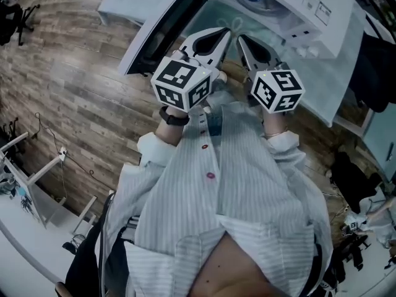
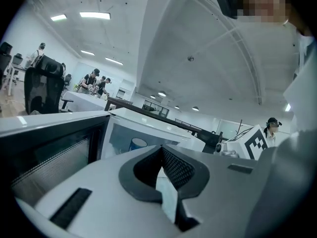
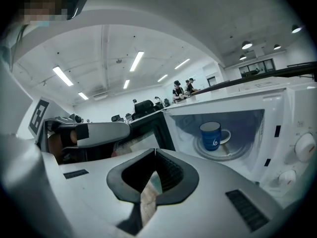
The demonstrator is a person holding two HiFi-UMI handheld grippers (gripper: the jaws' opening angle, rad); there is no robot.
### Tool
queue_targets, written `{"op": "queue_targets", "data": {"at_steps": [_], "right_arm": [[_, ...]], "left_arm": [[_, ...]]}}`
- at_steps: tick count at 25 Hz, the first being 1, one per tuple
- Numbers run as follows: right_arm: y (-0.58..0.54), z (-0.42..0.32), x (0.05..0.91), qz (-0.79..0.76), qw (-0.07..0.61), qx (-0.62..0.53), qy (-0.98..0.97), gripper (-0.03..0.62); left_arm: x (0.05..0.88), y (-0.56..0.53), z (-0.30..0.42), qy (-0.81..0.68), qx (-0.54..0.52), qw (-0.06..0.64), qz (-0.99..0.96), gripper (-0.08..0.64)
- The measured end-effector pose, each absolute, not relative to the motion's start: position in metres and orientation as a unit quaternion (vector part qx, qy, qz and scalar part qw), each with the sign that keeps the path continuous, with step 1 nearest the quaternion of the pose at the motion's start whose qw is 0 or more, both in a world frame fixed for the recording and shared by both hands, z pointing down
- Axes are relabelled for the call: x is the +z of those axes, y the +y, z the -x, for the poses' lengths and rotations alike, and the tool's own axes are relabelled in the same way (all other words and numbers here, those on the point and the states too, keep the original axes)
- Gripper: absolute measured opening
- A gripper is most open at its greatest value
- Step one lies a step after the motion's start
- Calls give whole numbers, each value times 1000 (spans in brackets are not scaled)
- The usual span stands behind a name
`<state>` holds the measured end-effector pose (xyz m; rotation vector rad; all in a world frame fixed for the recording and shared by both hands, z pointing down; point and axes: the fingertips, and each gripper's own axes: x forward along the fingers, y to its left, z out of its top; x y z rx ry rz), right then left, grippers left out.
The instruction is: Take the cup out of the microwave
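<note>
A blue cup with a white inside stands upright on the glass turntable of the white microwave. Its handle points right. In the left gripper view only the top of the cup shows, behind my jaws. The microwave door hangs open to the left. My left gripper and right gripper are side by side in front of the oven's opening, apart from the cup. The left gripper and the right gripper are each shut, tips together, with nothing between them.
The microwave's knobs are on its right panel. The microwave stands on a white table over a wooden floor. Several people and an office chair are far off in the room.
</note>
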<state>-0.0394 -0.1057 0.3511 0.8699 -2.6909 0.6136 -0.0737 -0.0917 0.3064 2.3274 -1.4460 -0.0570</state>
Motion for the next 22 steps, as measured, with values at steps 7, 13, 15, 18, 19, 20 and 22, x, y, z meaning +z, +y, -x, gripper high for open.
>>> {"op": "queue_targets", "data": {"at_steps": [7, 13, 15, 18, 19, 20, 22], "right_arm": [[-156, 25, 348, -319, 122, 207, -917, 34], [-177, 11, 351, -333, 119, 208, -912, 34], [-182, 7, 352, -336, 117, 210, -911, 34], [-188, 1, 354, -342, 113, 213, -908, 35], [-190, -1, 354, -344, 112, 215, -907, 34], [-192, -2, 354, -346, 110, 216, -907, 35], [-194, -3, 353, -348, 108, 217, -906, 35]], "left_arm": [[305, -145, 62, -502, -23, 201, -841, 8], [310, -173, 49, -490, -17, 203, -848, 8], [311, -179, 46, -487, -13, 203, -849, 8], [313, -186, 40, -483, -8, 202, -852, 8], [313, -188, 39, -481, -6, 202, -853, 8], [314, -190, 39, -480, -5, 202, -854, 8], [314, -192, 38, -478, -3, 203, -854, 8]]}}
